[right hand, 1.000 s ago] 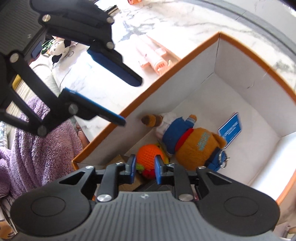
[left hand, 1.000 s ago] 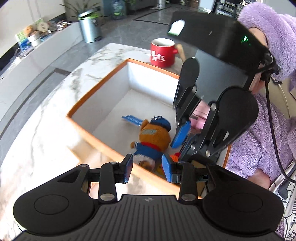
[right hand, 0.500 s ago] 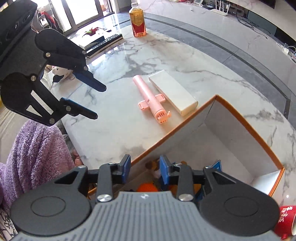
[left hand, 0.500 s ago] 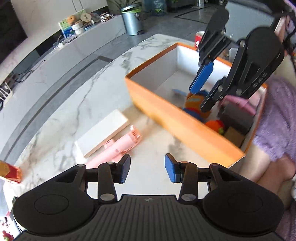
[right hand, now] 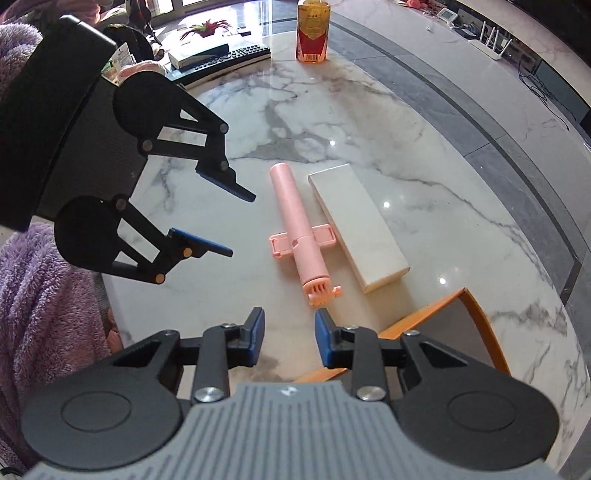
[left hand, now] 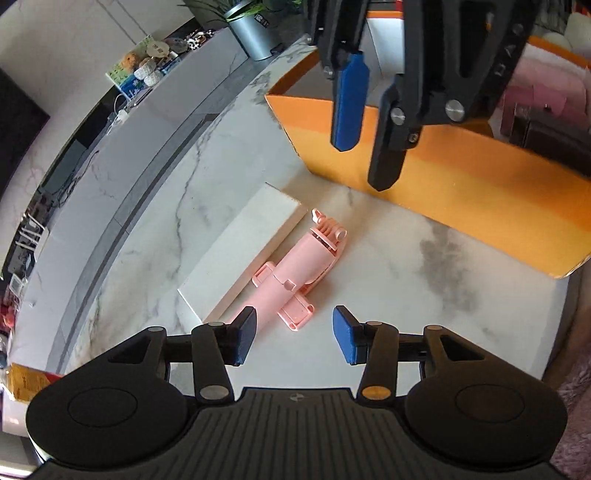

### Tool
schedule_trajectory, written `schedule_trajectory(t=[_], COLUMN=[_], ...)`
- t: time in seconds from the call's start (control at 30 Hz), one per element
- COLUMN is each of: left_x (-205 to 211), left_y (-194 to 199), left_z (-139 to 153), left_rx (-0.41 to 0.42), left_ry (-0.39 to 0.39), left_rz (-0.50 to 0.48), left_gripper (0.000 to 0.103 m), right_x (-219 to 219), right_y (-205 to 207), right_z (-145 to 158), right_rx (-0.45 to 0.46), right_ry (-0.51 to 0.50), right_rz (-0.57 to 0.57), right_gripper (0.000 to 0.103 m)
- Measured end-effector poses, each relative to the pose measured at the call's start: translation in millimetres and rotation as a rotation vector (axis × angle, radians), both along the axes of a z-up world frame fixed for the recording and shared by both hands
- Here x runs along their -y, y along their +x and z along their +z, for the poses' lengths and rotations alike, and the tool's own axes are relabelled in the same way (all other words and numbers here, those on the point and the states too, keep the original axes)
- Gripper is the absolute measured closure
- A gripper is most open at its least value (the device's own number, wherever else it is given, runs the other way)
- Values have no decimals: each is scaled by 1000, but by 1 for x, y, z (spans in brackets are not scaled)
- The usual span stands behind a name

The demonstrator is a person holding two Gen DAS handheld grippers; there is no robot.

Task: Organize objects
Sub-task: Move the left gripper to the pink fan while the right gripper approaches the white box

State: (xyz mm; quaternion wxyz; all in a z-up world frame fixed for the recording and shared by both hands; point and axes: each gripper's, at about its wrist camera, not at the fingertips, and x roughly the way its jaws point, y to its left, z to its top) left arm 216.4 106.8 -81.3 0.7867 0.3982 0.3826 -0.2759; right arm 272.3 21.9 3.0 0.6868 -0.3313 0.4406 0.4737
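Note:
A pink selfie stick (left hand: 295, 273) (right hand: 301, 240) lies flat on the marble table beside a long white box (left hand: 240, 254) (right hand: 356, 225), which it touches along one side. My left gripper (left hand: 293, 338) (right hand: 236, 223) hovers over the stick's handle end. Its jaws are opening and hold nothing. My right gripper (right hand: 289, 332) (left hand: 365, 147) hangs above the stick's head end, near the orange box (left hand: 461, 184) (right hand: 461, 321). Its jaws are closing a little, with nothing between them.
The orange box holds dark and pink items at its near end. An amber bottle (right hand: 312, 29) and a keyboard (right hand: 221, 61) stand at the table's far side. A purple fleece sleeve (right hand: 44, 295) is at the left. A metal bin (left hand: 255, 33) is on the floor beyond.
Both grippers have swung away from the inside of the orange box and out over the marble table, above the pink stick and white box. The left jaws stand wider than before.

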Motion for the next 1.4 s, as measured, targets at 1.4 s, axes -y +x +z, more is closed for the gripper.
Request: schedule_trajectory(t=[1.4], left_x=[9], left_y=[-51], left_z=[-90], left_rx=[337], left_ry=[364], left_rz=[-471], left_gripper=[26], right_x=[-59], right_y=[51], right_z=[-72], right_rx=[-204], right_ry=[-92], right_rz=[139], right_gripper=[74])
